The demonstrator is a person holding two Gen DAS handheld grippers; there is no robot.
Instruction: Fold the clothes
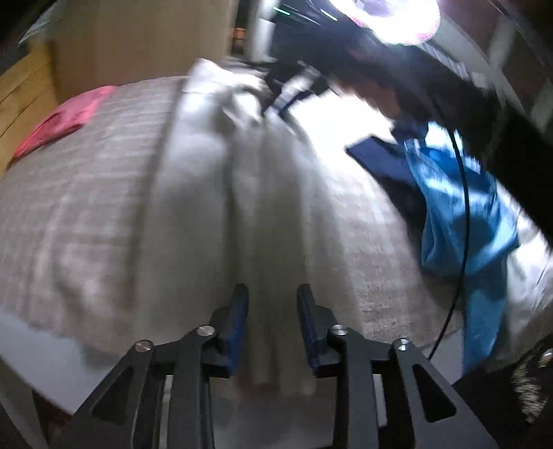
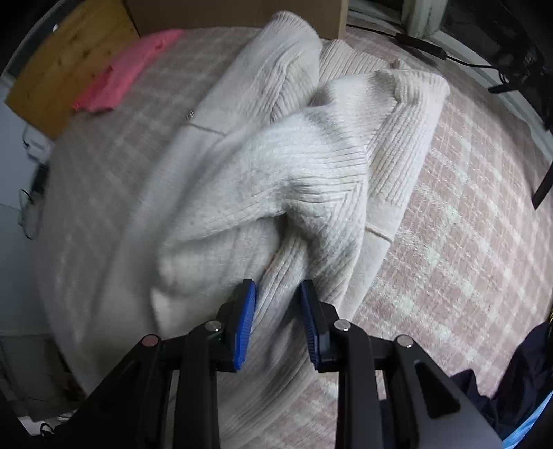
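A cream ribbed knit sweater (image 2: 276, 165) lies bunched and partly folded over itself on a plaid bed cover (image 2: 466, 207). My right gripper (image 2: 278, 304) points steeply down and is shut on a ribbed fold of it; the cloth fills the gap between the blue pads (image 2: 246, 321). The left wrist view is motion-blurred. In it the sweater (image 1: 207, 165) runs in long pleats that converge into my left gripper (image 1: 273, 311), which is shut on a strip of the cloth. The other gripper, held by a dark-sleeved arm (image 1: 449, 86), shows faintly at the sweater's far end.
A pink garment (image 2: 128, 69) lies folded at the far left of the cover, near a wooden board (image 2: 69, 58) and a cardboard box (image 2: 242, 10). At the right are a bright blue garment (image 1: 459, 207), a dark navy one (image 1: 383, 162) and a black cable (image 1: 465, 241).
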